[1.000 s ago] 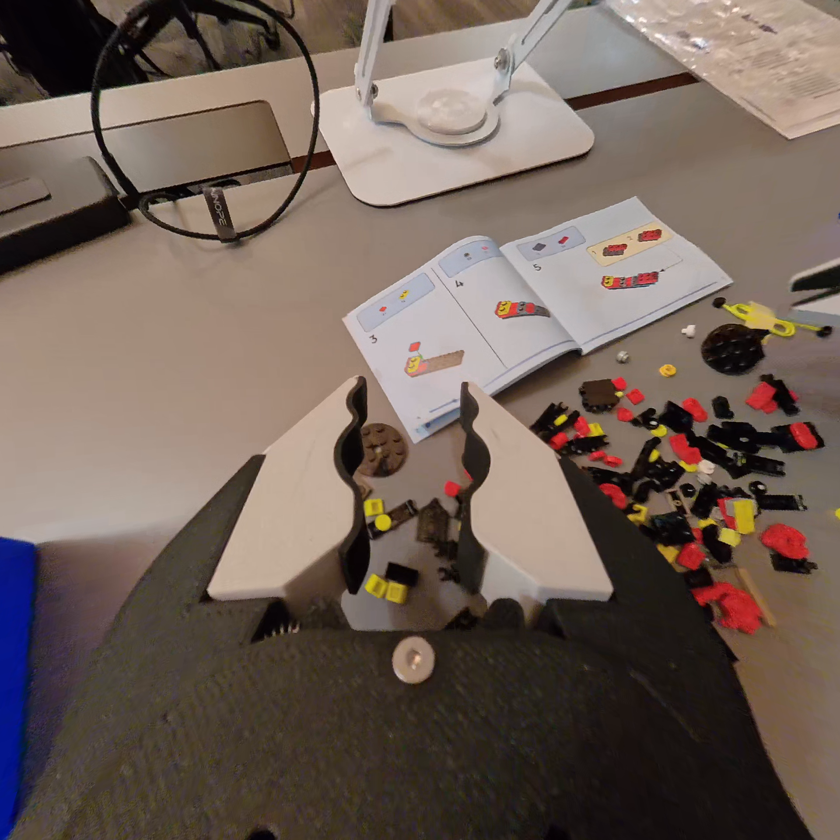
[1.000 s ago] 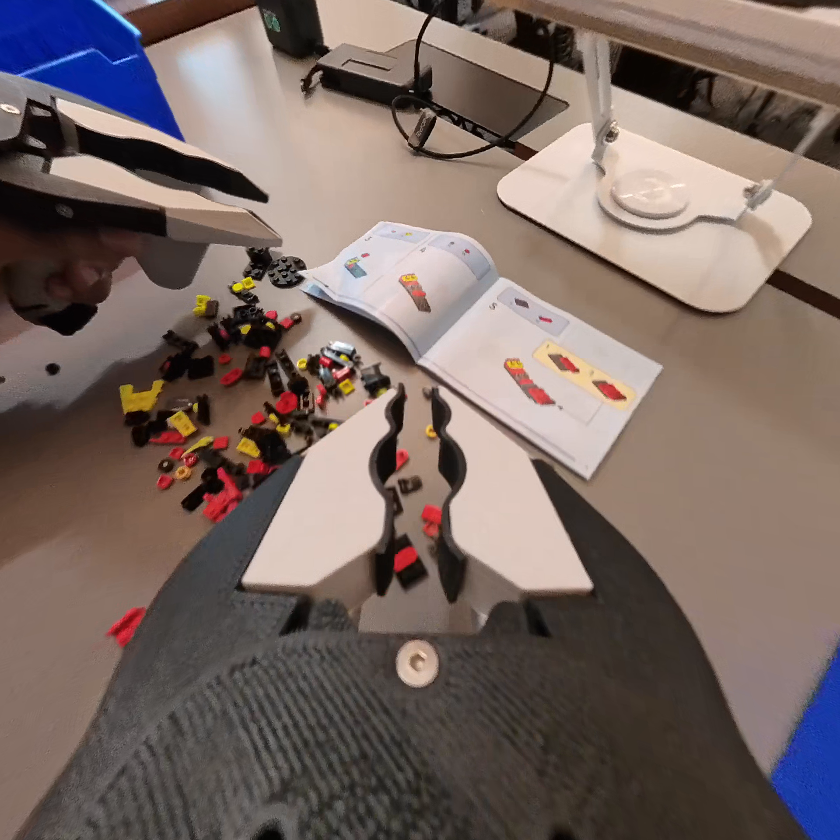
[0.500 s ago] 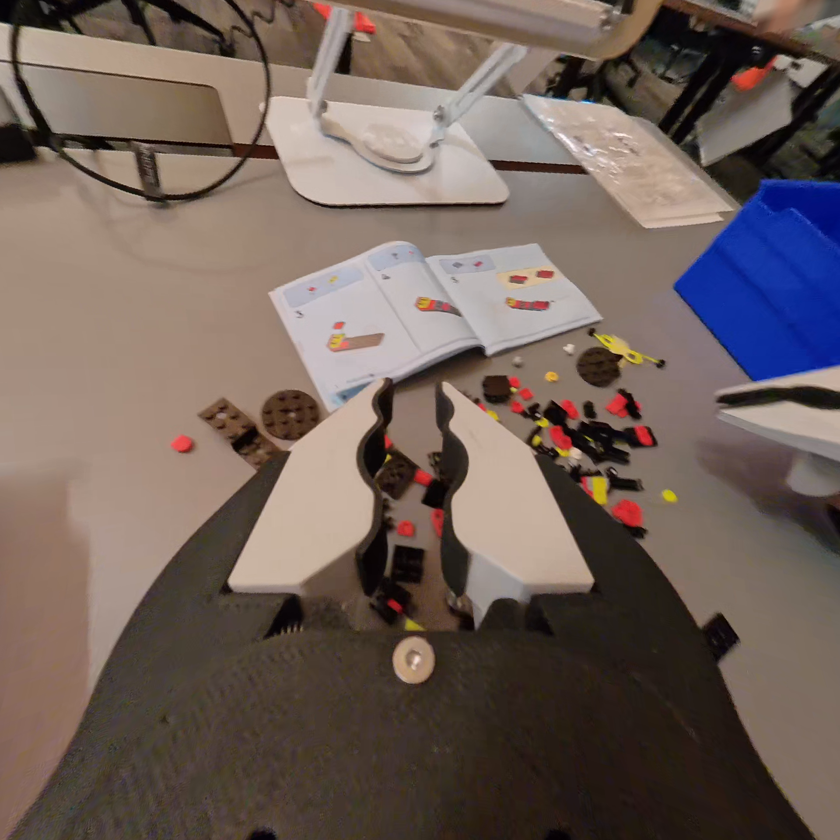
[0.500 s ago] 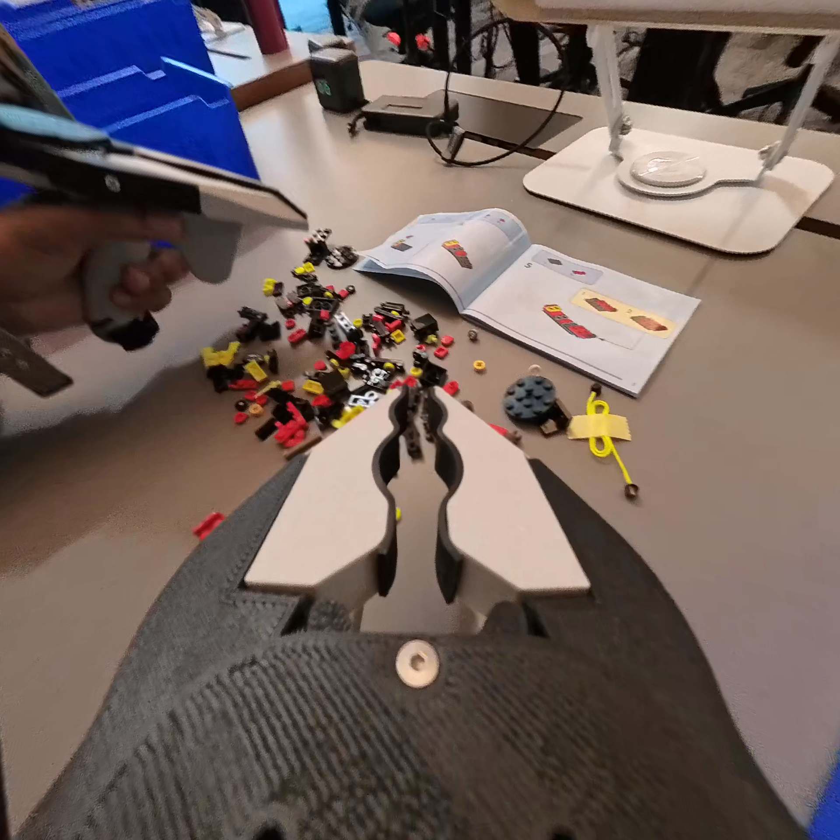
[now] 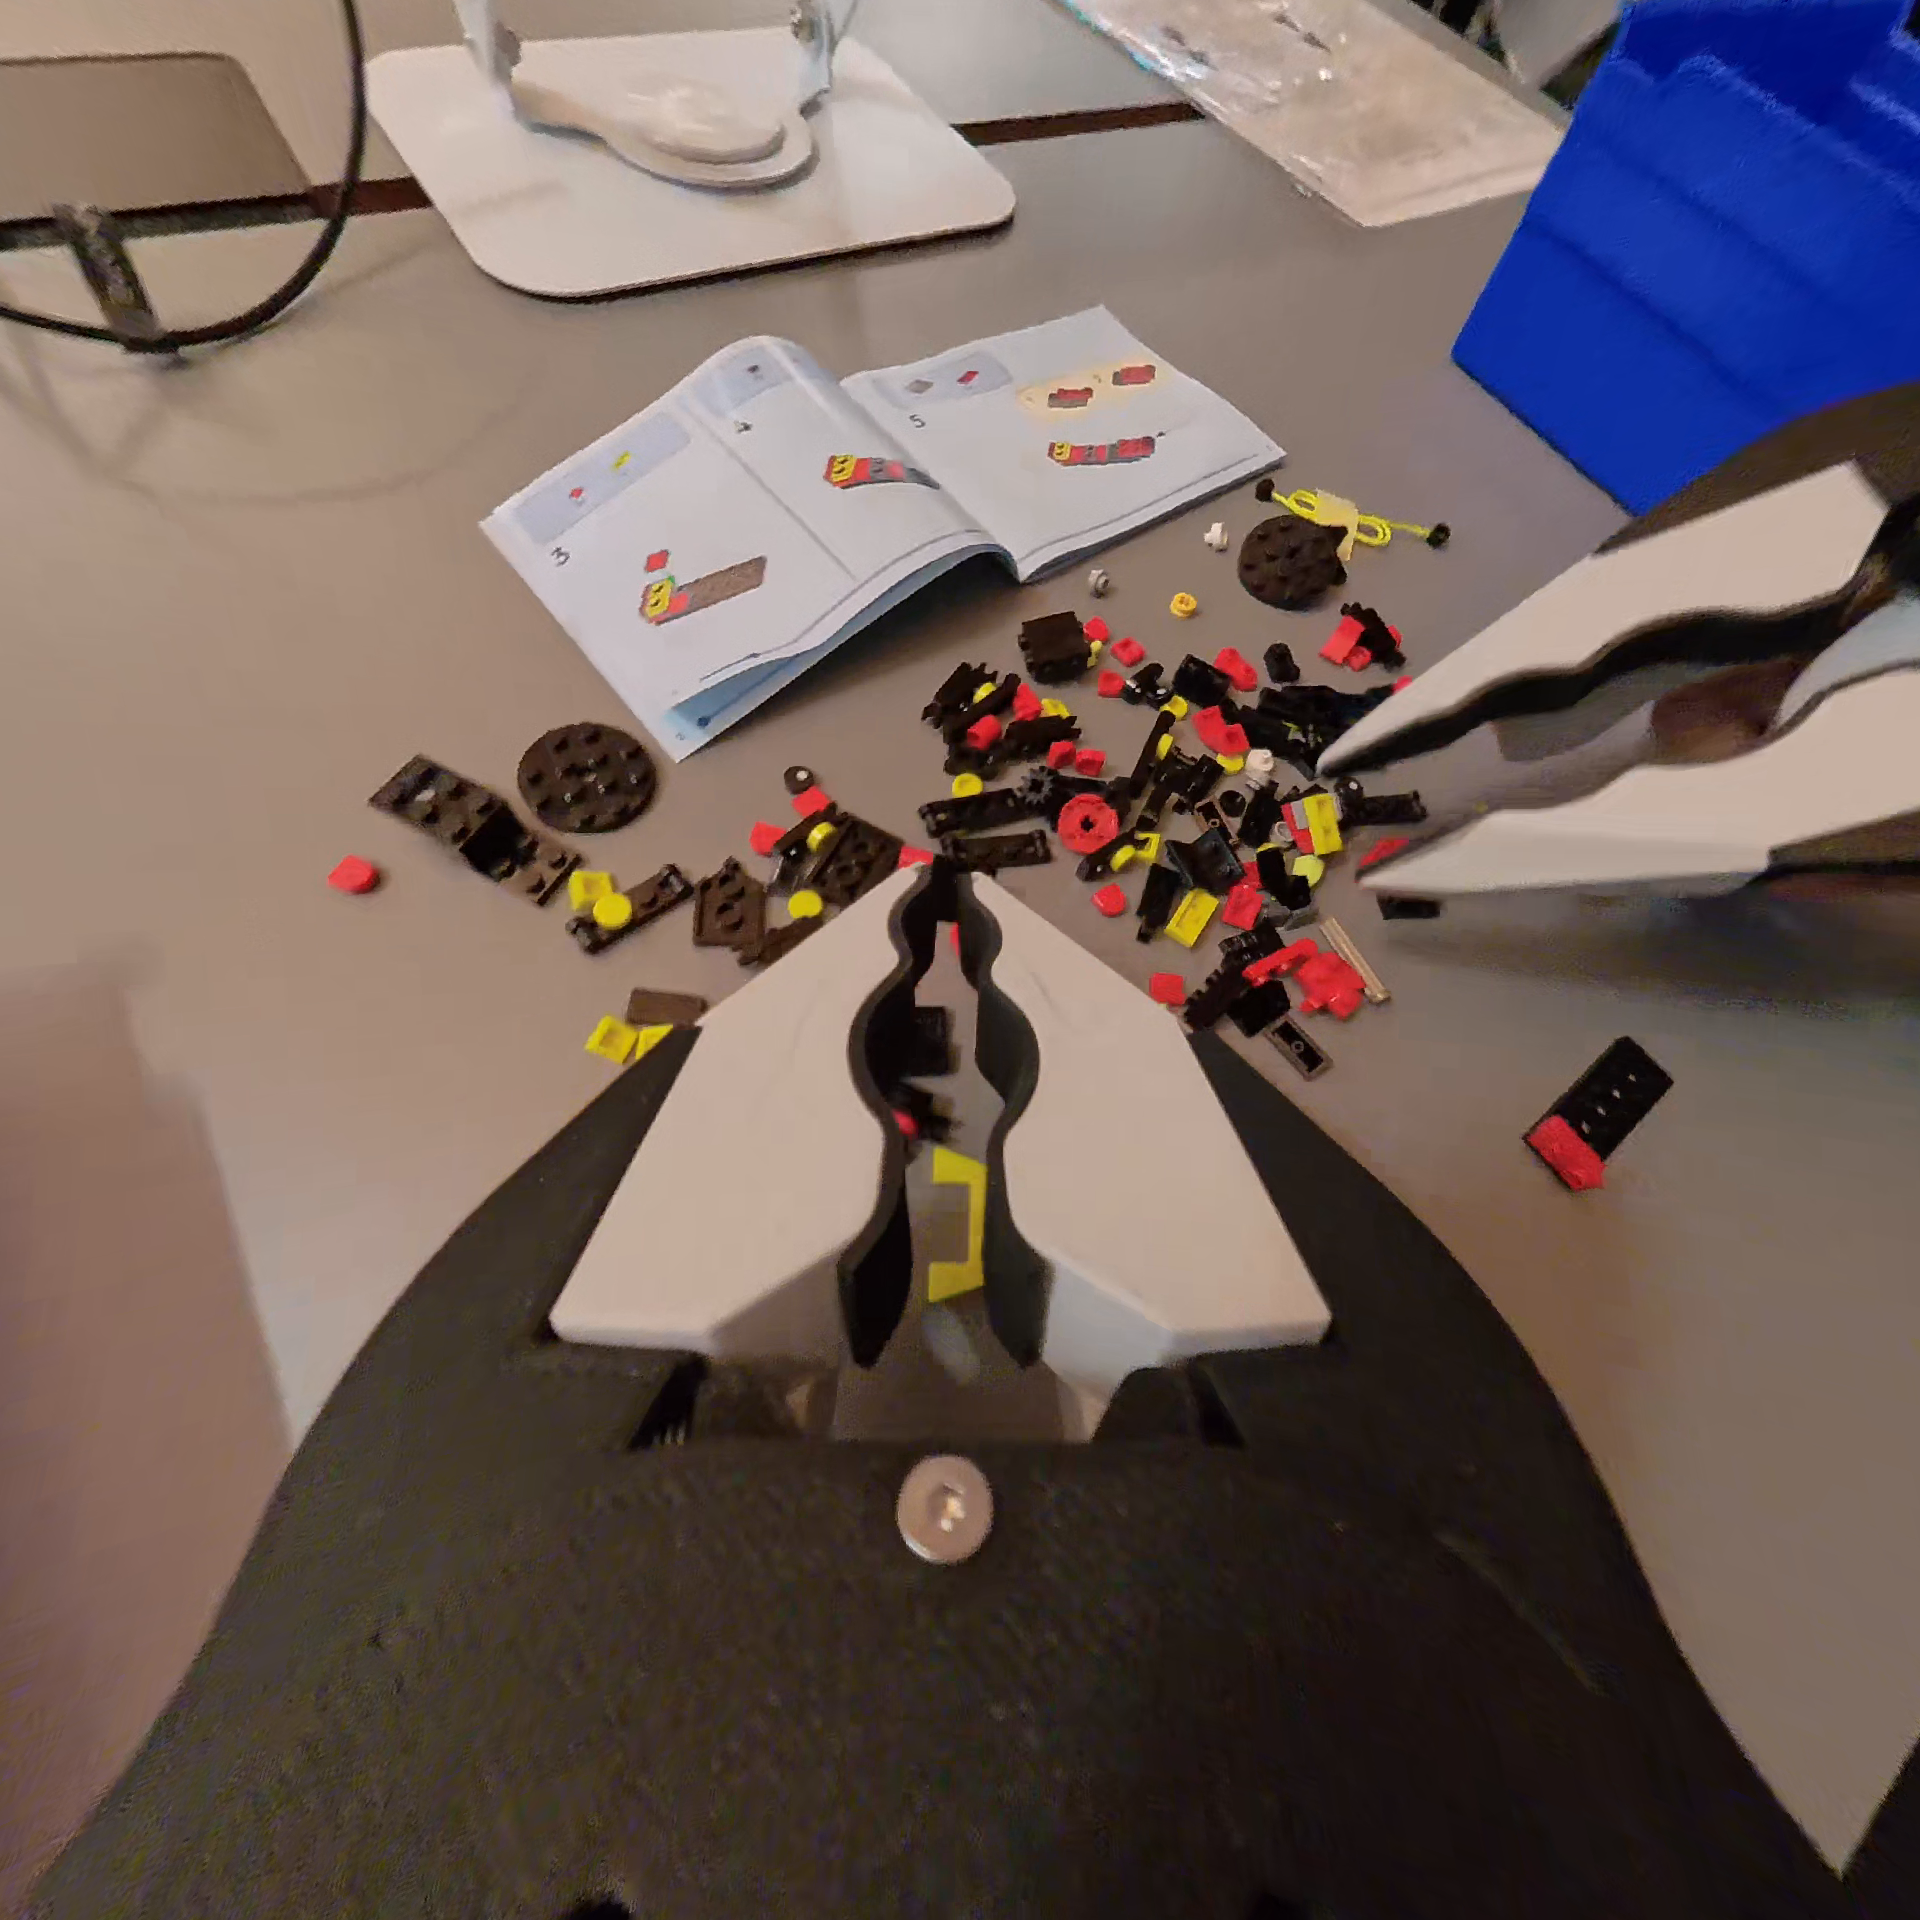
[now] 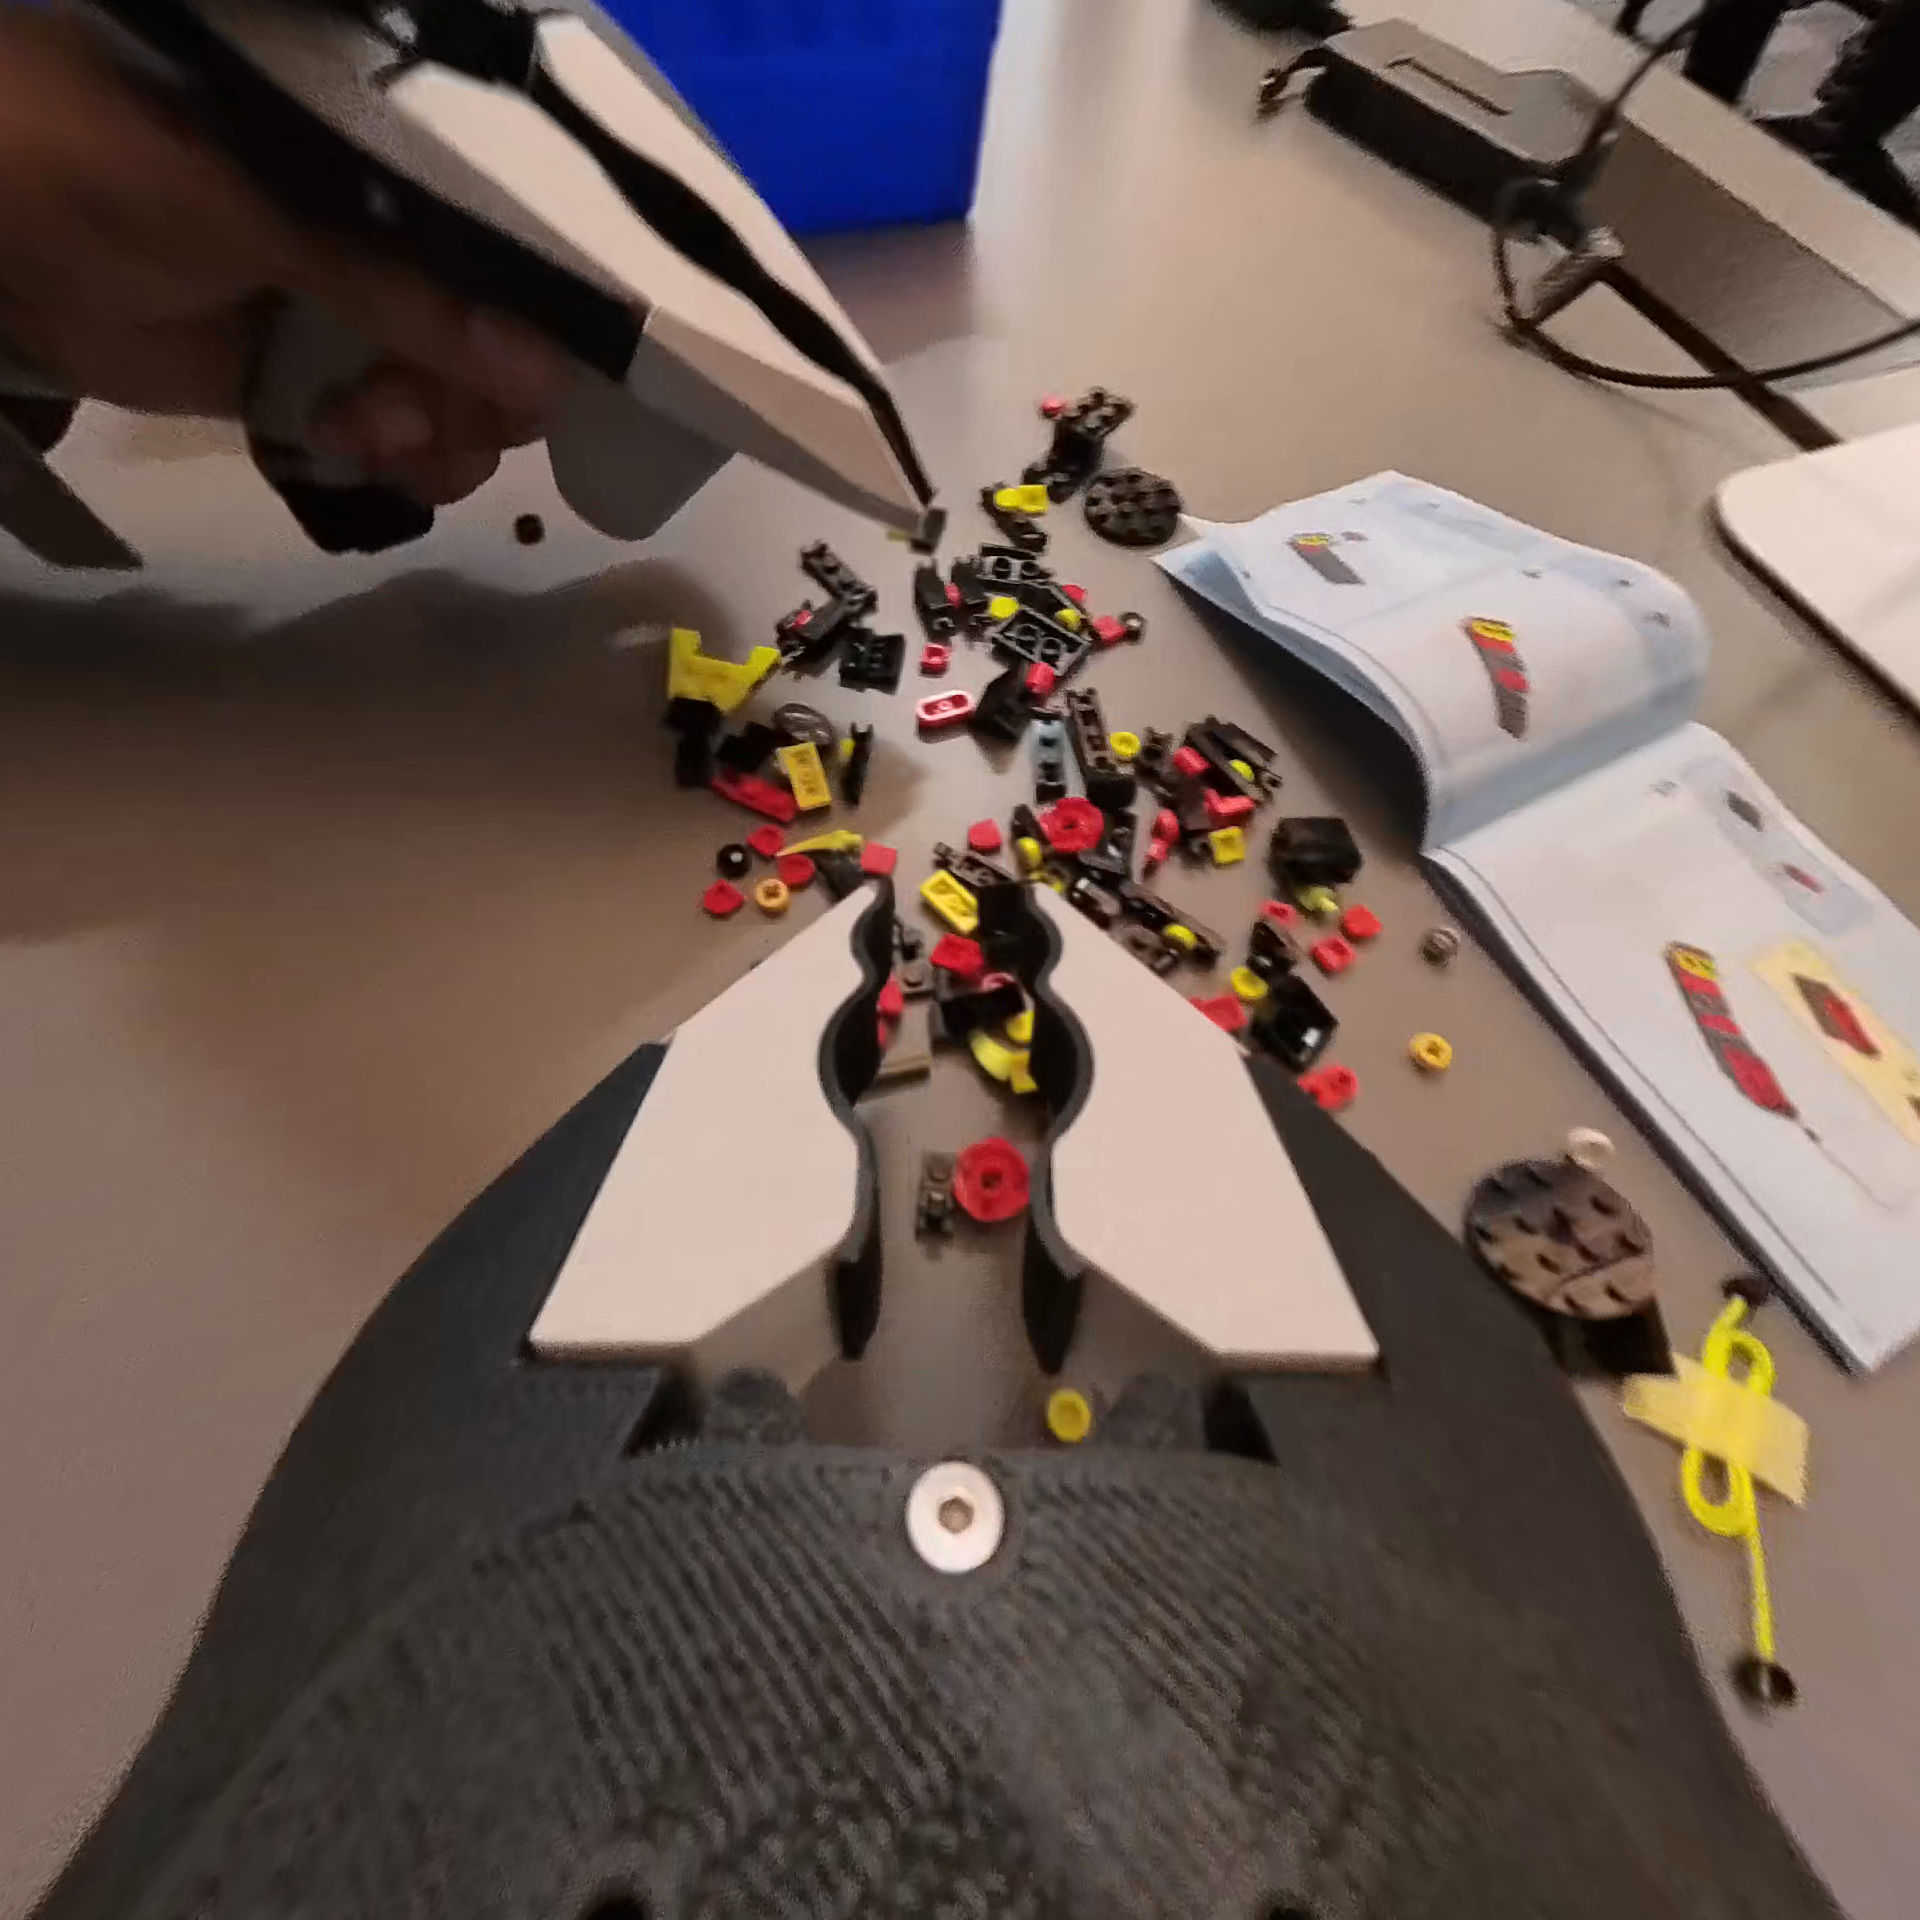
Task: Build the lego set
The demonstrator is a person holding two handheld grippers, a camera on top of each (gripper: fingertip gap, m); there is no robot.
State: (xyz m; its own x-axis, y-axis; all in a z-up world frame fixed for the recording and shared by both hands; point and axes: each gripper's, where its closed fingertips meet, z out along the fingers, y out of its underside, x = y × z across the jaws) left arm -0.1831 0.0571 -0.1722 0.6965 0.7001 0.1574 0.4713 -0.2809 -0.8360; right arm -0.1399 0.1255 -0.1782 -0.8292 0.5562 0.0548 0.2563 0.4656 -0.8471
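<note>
Left gripper (image 5: 940, 883): its fingertips are seen brought together just above the near edge of the scattered lego pieces (image 5: 1174, 790). In the right wrist view a small dark piece (image 6: 928, 526) is seen pinched at its very tip. The right gripper (image 6: 961, 904) is held with its fingers apart over the far-right side of the same pile, and nothing is gripped between them.

One container is shown, a blue bin (image 5: 1714, 260) at the far right of the grey table (image 5: 260, 520). Its inside is turned away from the camera, so its contents cannot be told. All the pieces are spread loose on the table, in red, black and yellow. They lie just in front of the open instruction booklet (image 5: 883, 499). A round black plate (image 5: 585, 777) and a few dark plates are set apart to the left, and a black-and-red block (image 5: 1595, 1112) lies alone to the right. A white lamp base (image 5: 675, 156) and a clear plastic bag (image 5: 1330, 114) are seen at the back.

Compared with a second ago, the left fingers, then clearly parted, have been closed to the tips. The right fingers, narrowly spaced half a second ago, have been opened wider. Both grippers have been brought lower and closer to the pile.
</note>
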